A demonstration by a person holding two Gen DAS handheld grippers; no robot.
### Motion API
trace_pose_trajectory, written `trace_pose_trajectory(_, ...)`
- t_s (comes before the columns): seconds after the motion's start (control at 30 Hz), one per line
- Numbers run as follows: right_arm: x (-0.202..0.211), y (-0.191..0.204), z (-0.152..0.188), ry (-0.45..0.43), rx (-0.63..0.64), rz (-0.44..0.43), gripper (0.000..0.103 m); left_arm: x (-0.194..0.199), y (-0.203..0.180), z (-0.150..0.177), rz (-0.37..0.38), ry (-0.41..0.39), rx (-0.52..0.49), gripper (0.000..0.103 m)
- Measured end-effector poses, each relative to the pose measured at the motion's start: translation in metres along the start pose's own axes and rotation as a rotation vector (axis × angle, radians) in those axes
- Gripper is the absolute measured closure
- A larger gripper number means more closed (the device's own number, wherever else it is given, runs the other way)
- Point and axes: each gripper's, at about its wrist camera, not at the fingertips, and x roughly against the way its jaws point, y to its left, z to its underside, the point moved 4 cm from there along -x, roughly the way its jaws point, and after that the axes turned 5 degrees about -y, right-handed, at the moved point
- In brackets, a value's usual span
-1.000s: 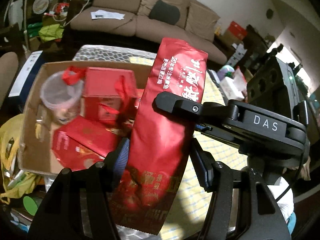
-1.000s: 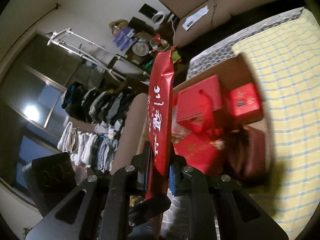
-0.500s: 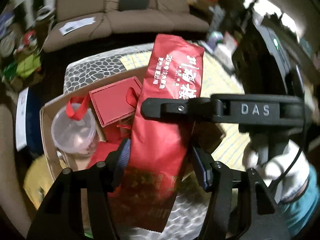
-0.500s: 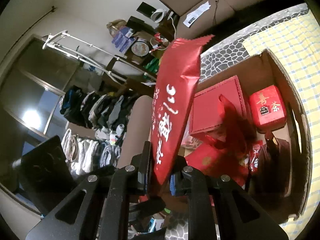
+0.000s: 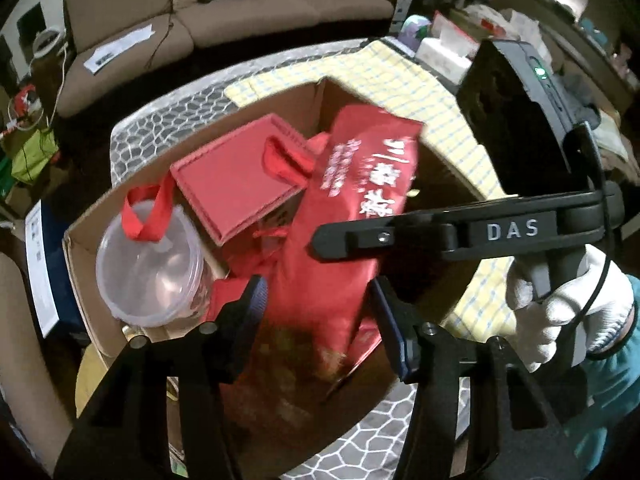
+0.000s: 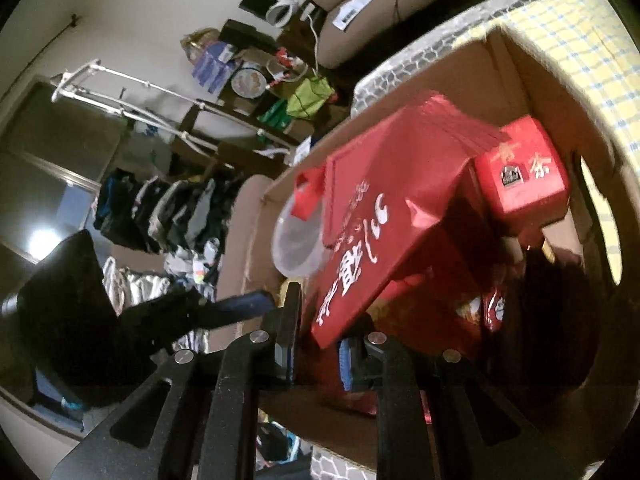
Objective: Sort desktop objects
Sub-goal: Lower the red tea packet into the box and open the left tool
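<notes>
Seen from the left wrist, a clear plastic tub point(image 5: 150, 270) with a red ribbon handle point(image 5: 146, 216) sits at the left end of the cardboard box point(image 5: 86, 280). Next to it lies a flat red gift box point(image 5: 236, 184). The red foil pouch point(image 5: 344, 216) with white characters hangs slanted over the box's middle, its lower end between the fingers of the left gripper point(image 5: 318, 304). Those jaws have just been closing, yet they stand apart, and the frame does not show the pads pressing the pouch. The right gripper point(image 5: 320, 240) reaches in from the right, held by a white-gloved hand point(image 5: 560, 312). A yellow checked cloth point(image 5: 400, 80) lies beyond the box.

From the right wrist, the right gripper point(image 6: 318, 344) is clamped narrowly on the pouch's point(image 6: 380, 232) lower corner. A small red box point(image 6: 524, 184) with gold characters sits further right inside the cardboard box point(image 6: 540, 80).
</notes>
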Motion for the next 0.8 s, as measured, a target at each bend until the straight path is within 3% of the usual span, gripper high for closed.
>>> trace_pose_trajectory(0.47, -0.026, 0.009, 0.040, 0.096, 0.078, 0.083, 0.087, 0.010, 0.023, 0.042, 0.024, -0.005, 0.087, 0.054)
trace_pose_trajectory(0.8, -0.014, 0.007, 0.046, 0.092, 0.089, 0.156, 0.084, 0.023, 0.025, 0.061, 0.030, -0.038, 0.157, 0.054)
